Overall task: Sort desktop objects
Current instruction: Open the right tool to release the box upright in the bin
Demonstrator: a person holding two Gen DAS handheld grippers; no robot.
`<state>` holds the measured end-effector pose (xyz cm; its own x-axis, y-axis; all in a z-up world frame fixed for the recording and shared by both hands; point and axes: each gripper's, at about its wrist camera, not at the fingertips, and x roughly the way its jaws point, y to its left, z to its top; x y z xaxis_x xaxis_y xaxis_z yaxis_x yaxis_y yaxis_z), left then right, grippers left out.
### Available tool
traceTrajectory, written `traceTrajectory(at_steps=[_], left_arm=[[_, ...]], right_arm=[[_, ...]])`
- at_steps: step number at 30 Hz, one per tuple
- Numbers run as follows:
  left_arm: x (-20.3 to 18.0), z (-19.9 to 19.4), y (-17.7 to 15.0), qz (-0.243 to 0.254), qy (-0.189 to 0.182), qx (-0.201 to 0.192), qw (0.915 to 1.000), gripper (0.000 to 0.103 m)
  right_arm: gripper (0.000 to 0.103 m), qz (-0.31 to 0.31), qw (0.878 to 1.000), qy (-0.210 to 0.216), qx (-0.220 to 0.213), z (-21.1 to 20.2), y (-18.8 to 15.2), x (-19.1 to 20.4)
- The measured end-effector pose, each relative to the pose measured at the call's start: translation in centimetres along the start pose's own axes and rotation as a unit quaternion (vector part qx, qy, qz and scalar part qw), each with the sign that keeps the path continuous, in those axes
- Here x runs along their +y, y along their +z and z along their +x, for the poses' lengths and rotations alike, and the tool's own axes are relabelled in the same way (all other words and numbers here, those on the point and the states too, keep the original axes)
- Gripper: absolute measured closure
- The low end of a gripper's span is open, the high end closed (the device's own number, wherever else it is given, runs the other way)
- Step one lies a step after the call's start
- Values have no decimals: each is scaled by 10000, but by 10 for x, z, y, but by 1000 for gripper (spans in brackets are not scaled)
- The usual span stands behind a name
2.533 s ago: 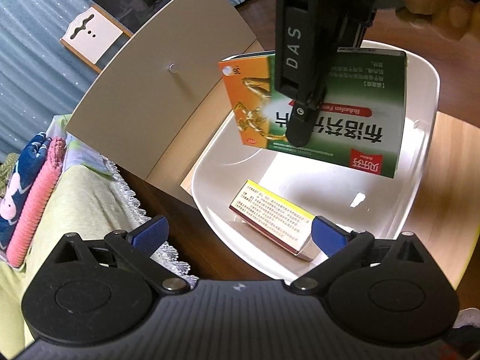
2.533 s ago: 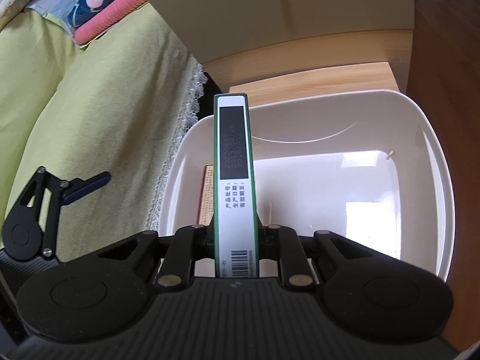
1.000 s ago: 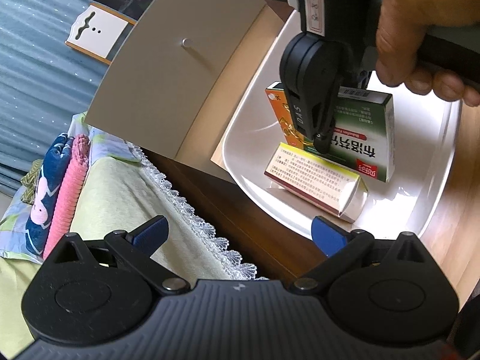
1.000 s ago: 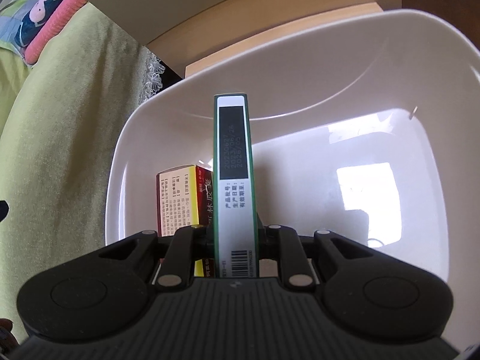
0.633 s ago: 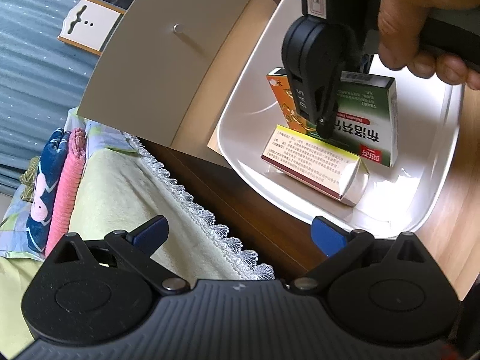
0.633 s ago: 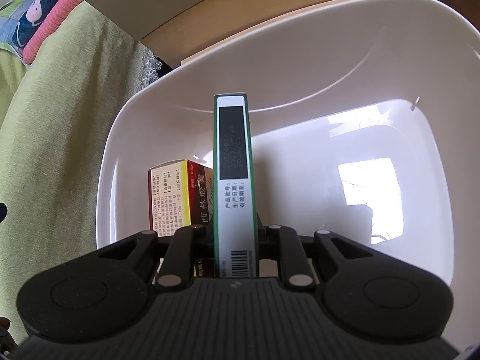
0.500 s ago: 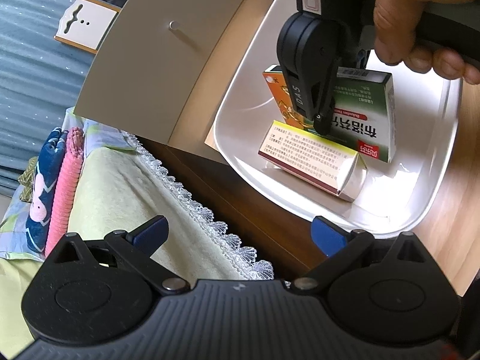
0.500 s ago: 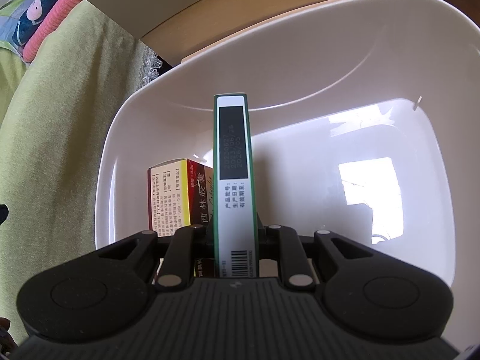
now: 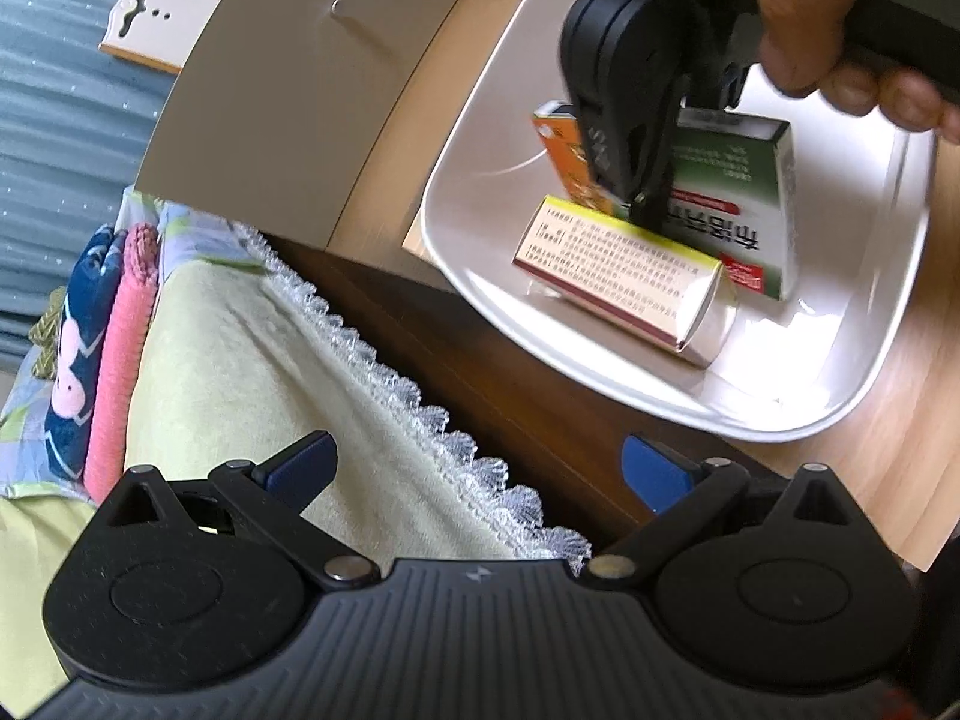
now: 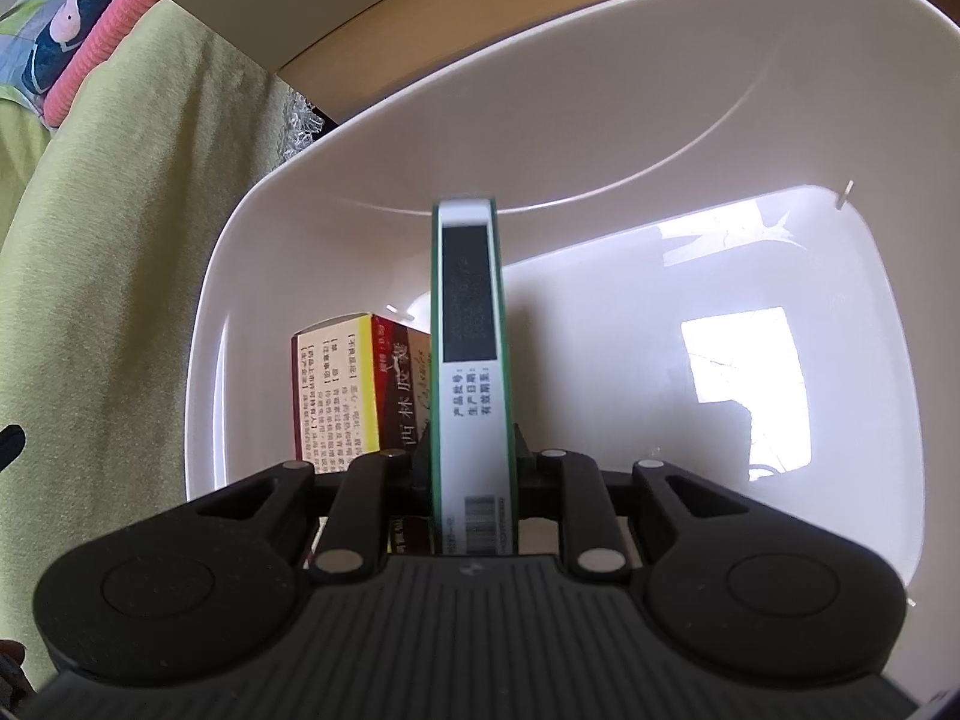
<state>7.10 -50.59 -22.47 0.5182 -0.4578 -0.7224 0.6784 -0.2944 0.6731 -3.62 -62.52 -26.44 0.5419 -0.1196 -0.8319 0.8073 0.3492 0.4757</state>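
A white tray (image 9: 480,120) sits on a light wooden board. In it lies a yellow and dark red box (image 9: 618,276), near the tray's left wall. My right gripper (image 9: 654,204) is shut on a green and orange medicine box (image 9: 732,204), which stands on edge just behind the yellow box, low in the tray. In the right wrist view the green box (image 10: 468,330) runs straight out between the fingers of the right gripper (image 10: 471,462), with the yellow box (image 10: 354,384) to its left and the tray wall (image 10: 600,120) beyond. My left gripper (image 9: 477,465) hangs open and holds nothing, over the dark table edge outside the tray.
A hand (image 9: 840,30) holds the right gripper. A beige panel with a small knob (image 9: 336,6) stands behind the tray. A lime-green cloth with a lace edge (image 9: 270,360) lies left of the dark wooden table (image 9: 510,390). Folded pink and blue fabrics (image 9: 114,330) lie far left.
The right gripper has brought the green box down from above the tray to just behind the yellow box. The left gripper has drawn back from the tray and stayed open.
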Motion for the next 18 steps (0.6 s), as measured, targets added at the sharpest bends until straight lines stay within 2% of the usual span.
traceTrajectory(at_steps=[9, 18], left_arm=[[-1, 1, 0, -8, -75, 33, 10000, 1], [-3, 0, 1, -41, -117, 49, 9999, 1]], right_arm=[[81, 144, 9997, 152, -86, -9, 4, -6], [78, 215, 9972, 687, -188, -27, -1, -16]])
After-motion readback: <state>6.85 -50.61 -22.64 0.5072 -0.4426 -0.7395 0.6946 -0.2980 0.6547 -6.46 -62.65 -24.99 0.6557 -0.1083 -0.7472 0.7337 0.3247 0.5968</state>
